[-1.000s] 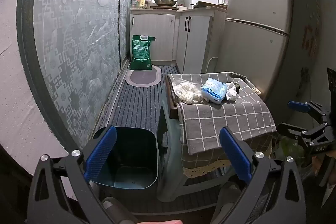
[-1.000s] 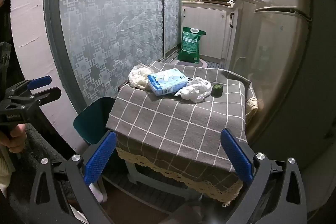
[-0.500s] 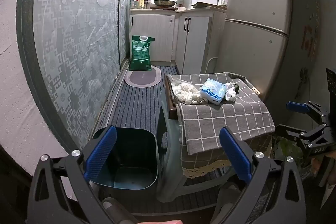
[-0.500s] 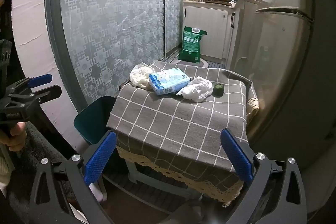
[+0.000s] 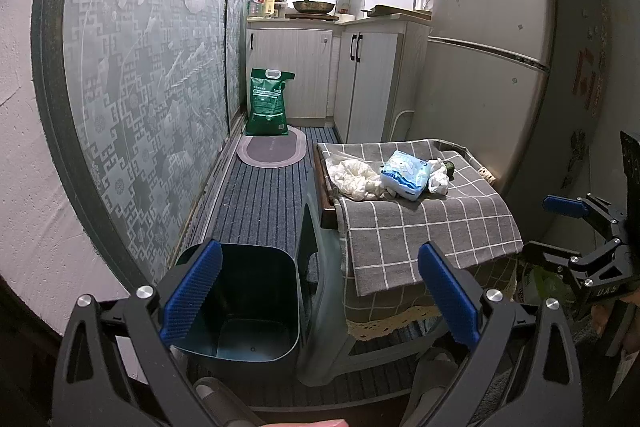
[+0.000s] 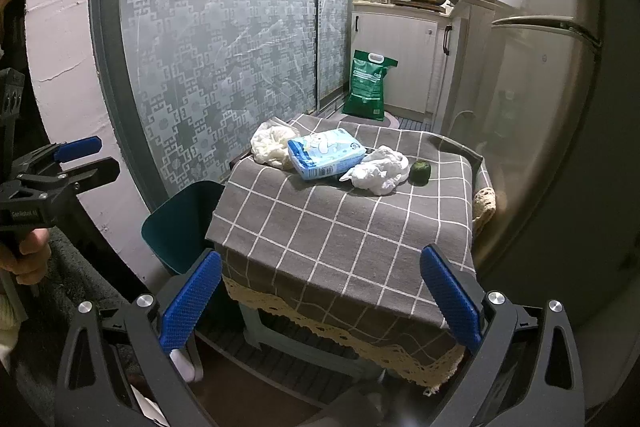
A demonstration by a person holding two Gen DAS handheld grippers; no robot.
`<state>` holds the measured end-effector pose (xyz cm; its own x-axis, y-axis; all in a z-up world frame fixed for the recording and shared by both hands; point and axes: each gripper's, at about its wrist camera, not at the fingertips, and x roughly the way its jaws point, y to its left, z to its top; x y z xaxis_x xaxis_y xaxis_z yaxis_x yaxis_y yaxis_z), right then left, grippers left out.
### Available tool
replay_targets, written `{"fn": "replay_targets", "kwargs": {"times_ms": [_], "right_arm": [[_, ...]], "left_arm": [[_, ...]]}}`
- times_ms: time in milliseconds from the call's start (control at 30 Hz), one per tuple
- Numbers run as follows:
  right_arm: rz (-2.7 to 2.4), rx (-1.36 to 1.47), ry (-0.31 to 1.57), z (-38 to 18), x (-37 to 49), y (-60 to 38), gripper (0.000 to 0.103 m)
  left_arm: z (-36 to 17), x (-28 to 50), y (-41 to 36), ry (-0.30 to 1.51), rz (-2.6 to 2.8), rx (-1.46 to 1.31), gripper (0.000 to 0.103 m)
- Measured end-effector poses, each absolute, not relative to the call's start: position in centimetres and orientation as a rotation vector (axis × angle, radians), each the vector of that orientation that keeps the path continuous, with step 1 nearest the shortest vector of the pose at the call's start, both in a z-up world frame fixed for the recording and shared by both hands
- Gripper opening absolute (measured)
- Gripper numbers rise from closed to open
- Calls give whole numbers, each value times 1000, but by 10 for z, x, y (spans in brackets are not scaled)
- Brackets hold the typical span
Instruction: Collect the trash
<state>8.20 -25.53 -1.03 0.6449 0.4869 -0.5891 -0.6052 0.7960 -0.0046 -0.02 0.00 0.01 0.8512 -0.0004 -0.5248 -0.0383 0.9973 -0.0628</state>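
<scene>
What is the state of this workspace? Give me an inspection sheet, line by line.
Surface: small table under a grey checked cloth, lace trim along the hem.
Job's things: two crumpled white wads and a small dark green lump on the cloth; open teal bin on the floor beside the table, nothing seen in the visible part of its inside.
Clutter: blue tissue pack between the wads.
Grippers: left gripper and right gripper both open, holding nothing, short of the table.
Cables: white cord beside the fridge.
Surroundings: fridge, patterned glass door, green sack, kitchen cabinets.
</scene>
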Motion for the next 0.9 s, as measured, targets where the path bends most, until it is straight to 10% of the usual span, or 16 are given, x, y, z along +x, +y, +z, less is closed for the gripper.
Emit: {"fn": "replay_targets", "kwargs": {"times_ms": [900], "right_arm": [[631, -210, 605, -10, 81, -255, 100]], "left_arm": [[0, 0, 0, 550, 19, -71, 100]]}}
